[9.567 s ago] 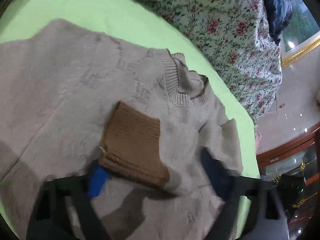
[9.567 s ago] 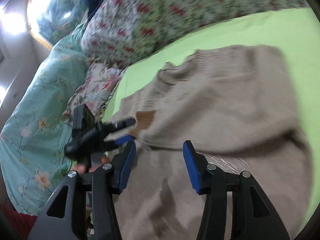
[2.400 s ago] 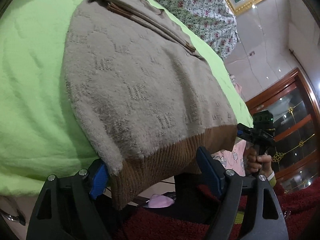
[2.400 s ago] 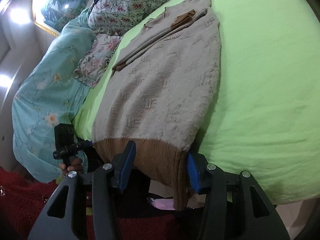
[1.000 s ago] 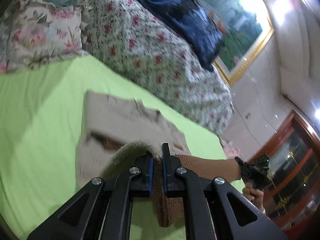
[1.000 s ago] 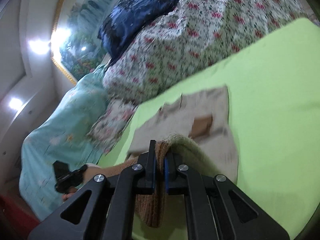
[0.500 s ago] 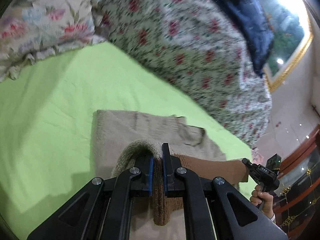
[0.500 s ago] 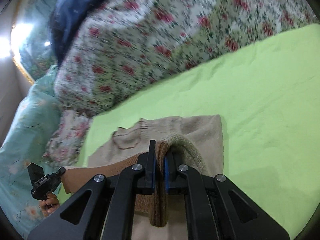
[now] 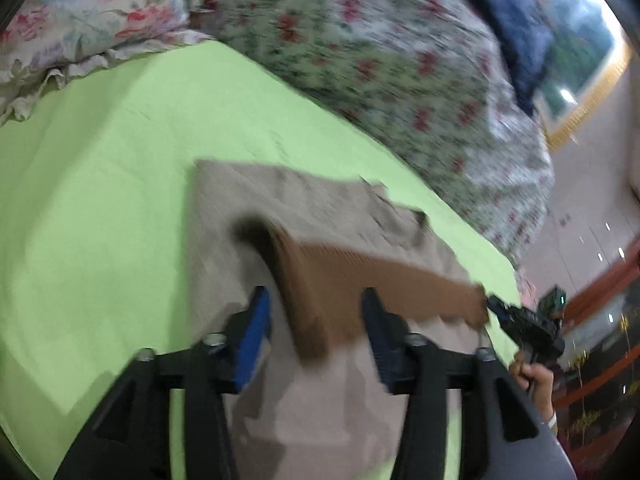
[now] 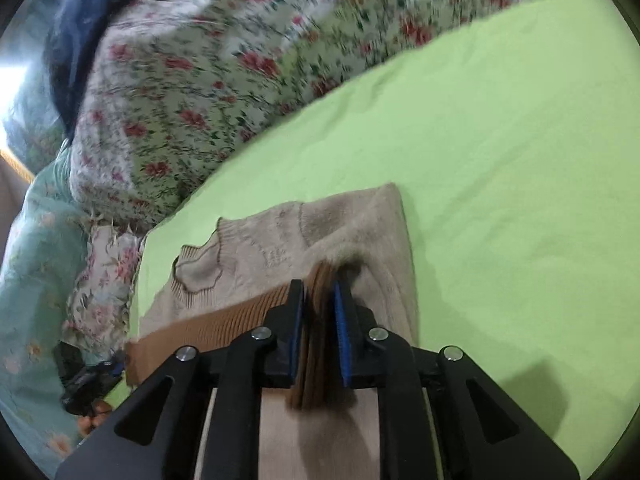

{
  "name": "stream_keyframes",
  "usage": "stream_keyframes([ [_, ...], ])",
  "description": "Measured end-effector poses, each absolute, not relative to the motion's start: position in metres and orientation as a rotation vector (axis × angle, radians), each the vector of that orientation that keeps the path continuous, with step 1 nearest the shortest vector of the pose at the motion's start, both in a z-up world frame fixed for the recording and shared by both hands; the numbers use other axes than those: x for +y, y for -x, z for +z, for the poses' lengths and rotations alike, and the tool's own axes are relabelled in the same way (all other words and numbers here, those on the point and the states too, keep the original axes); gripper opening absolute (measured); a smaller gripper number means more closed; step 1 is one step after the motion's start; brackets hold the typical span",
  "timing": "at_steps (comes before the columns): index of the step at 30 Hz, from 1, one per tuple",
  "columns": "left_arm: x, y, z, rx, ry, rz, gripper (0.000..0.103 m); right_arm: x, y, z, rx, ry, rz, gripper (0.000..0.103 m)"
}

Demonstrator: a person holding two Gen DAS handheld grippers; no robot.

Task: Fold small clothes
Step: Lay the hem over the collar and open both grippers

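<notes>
A beige knit sweater (image 9: pixel 320 208) lies folded on the green sheet (image 9: pixel 100 200), its brown ribbed hem (image 9: pixel 380 280) brought up over the body toward the collar (image 10: pixel 196 268). My left gripper (image 9: pixel 314 294) is opening, its blue pads stand wide and the hem's left corner hangs loose between them. My right gripper (image 10: pixel 318 286) is starting to open too, with the hem's right corner (image 10: pixel 316 340) still filling the narrow gap between its pads. Each gripper shows in the other's view: the right gripper (image 9: pixel 494 304) at the hem's far end, the left gripper (image 10: pixel 116 364) likewise.
A floral quilt (image 9: pixel 400 60) is heaped behind the sweater, with a navy cushion (image 9: pixel 500 12) on top. A flowered pillow (image 9: pixel 80 12) and a teal quilt (image 10: pixel 32 280) lie along the bed's left side. The green sheet (image 10: pixel 500 160) stretches out on the right.
Both grippers came down toward the bed with the hem. The left jaws have sprung apart and dropped the hem corner; the right jaws have parted slightly.
</notes>
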State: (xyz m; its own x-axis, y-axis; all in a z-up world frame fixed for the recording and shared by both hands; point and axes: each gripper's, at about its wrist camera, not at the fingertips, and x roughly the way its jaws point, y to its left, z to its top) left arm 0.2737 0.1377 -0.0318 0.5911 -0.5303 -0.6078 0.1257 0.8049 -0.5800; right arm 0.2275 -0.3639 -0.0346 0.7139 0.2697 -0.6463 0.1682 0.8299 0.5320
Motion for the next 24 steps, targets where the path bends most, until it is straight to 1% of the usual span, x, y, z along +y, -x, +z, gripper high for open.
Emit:
stream_keyframes([
  [3,0.106,-0.258,-0.043,0.92,0.501,-0.51,0.051,-0.325,-0.212,-0.031,0.807,-0.534,0.185,0.017],
  [7,0.058,-0.27,-0.058,1.023,0.385,-0.563,0.052,-0.25,-0.228,-0.047,0.992,-0.324,0.42,0.017],
  [9,0.048,-0.284,-0.059,1.033,0.327,-0.554,0.052,-0.239,-0.246,-0.057,1.05,-0.236,0.409,0.017],
  [10,0.048,-0.294,-0.058,1.04,0.321,-0.553,0.05,-0.241,-0.256,-0.06,1.061,-0.232,0.391,0.017],
  [11,0.052,-0.307,-0.054,1.038,0.323,-0.545,0.047,-0.247,-0.266,-0.061,1.062,-0.237,0.361,0.017],
  [15,0.085,-0.355,-0.04,0.976,0.306,-0.329,0.047,-0.288,-0.317,-0.054,0.996,-0.266,0.128,0.017],
  [17,0.113,-0.373,-0.033,0.949,0.395,-0.259,0.047,-0.308,-0.327,-0.048,0.95,-0.32,0.039,0.017],
  [18,0.126,-0.375,-0.03,0.94,0.449,-0.249,0.047,-0.321,-0.328,-0.043,0.92,-0.39,0.011,0.017],
  [21,0.151,-0.36,-0.02,0.871,0.542,-0.245,0.049,-0.331,-0.309,-0.031,0.859,-0.465,0.018,0.017],
  [24,0.154,-0.327,-0.023,0.859,0.564,-0.256,0.051,-0.321,-0.278,-0.032,0.855,-0.459,0.051,0.017],
])
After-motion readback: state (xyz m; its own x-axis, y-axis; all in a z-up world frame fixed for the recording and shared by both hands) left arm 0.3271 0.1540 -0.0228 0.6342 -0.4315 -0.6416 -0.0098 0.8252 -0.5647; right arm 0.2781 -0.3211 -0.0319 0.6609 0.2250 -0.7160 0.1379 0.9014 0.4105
